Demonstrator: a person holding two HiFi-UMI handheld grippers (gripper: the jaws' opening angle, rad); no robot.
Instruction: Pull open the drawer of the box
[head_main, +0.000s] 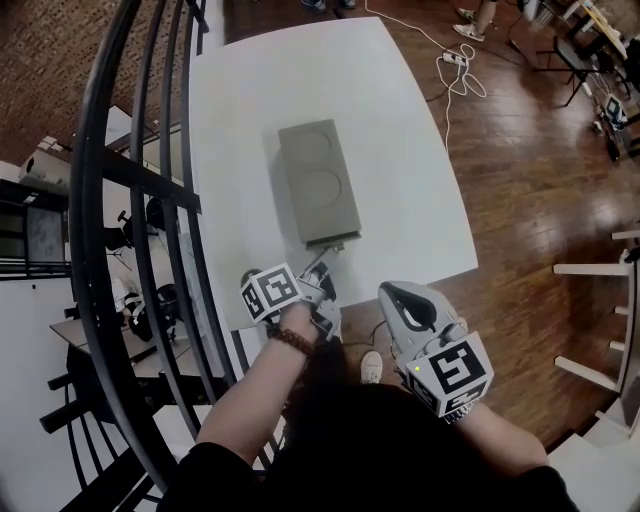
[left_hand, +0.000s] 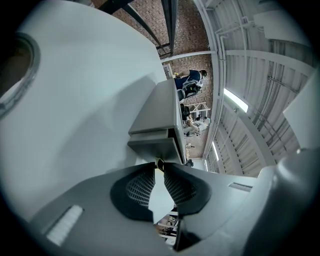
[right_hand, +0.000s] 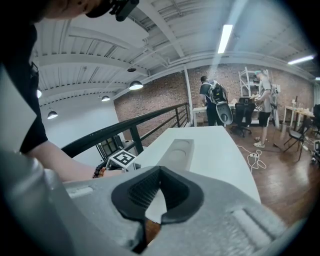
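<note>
A long grey box (head_main: 318, 180) lies on the white table (head_main: 420, 200), with two round dents in its lid. Its drawer front (left_hand: 152, 146) faces me at the near end. My left gripper (head_main: 322, 268) reaches to that end, and in the left gripper view its jaws (left_hand: 159, 166) pinch the small drawer handle (left_hand: 159, 162) at their tips. My right gripper (head_main: 398, 292) hangs off the table's near edge, to the right of the box. Its jaws (right_hand: 160, 171) meet with nothing between them. The box (right_hand: 177, 152) also shows ahead in the right gripper view.
A black metal railing (head_main: 130, 250) runs along the table's left side. Wooden floor (head_main: 540, 180) lies to the right, with a cable and power strip (head_main: 455, 60). People (right_hand: 212, 100) stand far off by the brick wall.
</note>
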